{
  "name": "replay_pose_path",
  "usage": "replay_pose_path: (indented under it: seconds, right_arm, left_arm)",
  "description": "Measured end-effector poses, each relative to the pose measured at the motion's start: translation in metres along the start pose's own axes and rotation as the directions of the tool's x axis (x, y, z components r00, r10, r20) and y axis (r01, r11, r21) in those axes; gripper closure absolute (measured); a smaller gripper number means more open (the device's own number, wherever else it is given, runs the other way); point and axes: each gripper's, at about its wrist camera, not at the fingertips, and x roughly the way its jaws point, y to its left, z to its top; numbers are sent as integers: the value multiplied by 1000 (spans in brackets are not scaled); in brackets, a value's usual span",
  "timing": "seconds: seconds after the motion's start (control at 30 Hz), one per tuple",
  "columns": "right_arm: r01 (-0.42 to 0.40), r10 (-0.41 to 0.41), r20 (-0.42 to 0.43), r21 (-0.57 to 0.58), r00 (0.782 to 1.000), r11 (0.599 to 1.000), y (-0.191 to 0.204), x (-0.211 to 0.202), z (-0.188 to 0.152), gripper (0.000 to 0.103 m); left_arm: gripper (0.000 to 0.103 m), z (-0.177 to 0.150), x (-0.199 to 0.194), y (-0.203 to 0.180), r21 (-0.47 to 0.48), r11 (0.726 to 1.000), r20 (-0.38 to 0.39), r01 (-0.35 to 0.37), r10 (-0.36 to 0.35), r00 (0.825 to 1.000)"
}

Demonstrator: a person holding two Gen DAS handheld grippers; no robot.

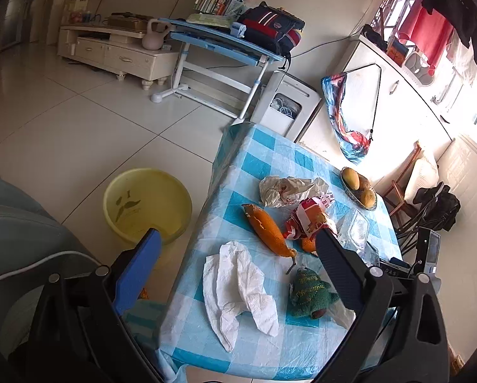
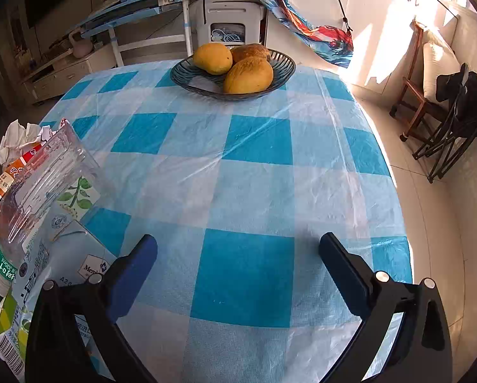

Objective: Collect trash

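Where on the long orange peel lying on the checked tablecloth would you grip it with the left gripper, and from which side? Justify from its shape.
Grip the orange peel across its narrow width near the middle, coming down from above with the open left gripper. It lies flat and long on the tablecloth, so the fingers should straddle its short axis; its tapered ends offer less to hold.

A thin glossy plastic sheet, creased, covers the checked cloth on the surface; the white tissue is soft, crumpled paper; the orange peel looks matt and pitted; the green toy is fuzzy plush; the clear container is ribbed glossy plastic; the yellow basin is smooth plastic; the floor tiles shine.
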Motion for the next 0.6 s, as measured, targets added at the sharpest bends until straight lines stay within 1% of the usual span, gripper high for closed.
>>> replay_pose_path:
  seconds: [0.07,0.13,0.23,0.3,0.43,0.5,0.6]
  right_arm:
    - [0,0,0,0,1000,1000,0,0,1,6]
    - [0,0,0,0,1000,1000,0,0,0,6]
    - [0,0,0,0,1000,1000,1,0,1,6]
    - [0,0,0,0,1000,1000,0,0,0,6]
    - [0,0,0,0,1000,1000,0,0,0,6]
    - [0,0,0,0,1000,1000,0,0,0,6]
    - [0,0,0,0,1000,1000,0,0,0,6]
  left_arm:
    - [9,1,-1,1,-21,1000,-2,7,-7,1000]
    - [8,0,1,2,-30,1000,-11,-1,1,1000]
    - [8,-3,10,0,-28,999,-61,-21,19,998]
    - [8,-6,15,-5,-6,1000,-93,-23,22,995]
    - [8,-10,14,-17,67,997,-84,-32,38,996]
    - [8,-9,11,-18,74,997,-76,-26,32,997]
    - [8,-8,11,-16,59,998,-86,-13,18,996]
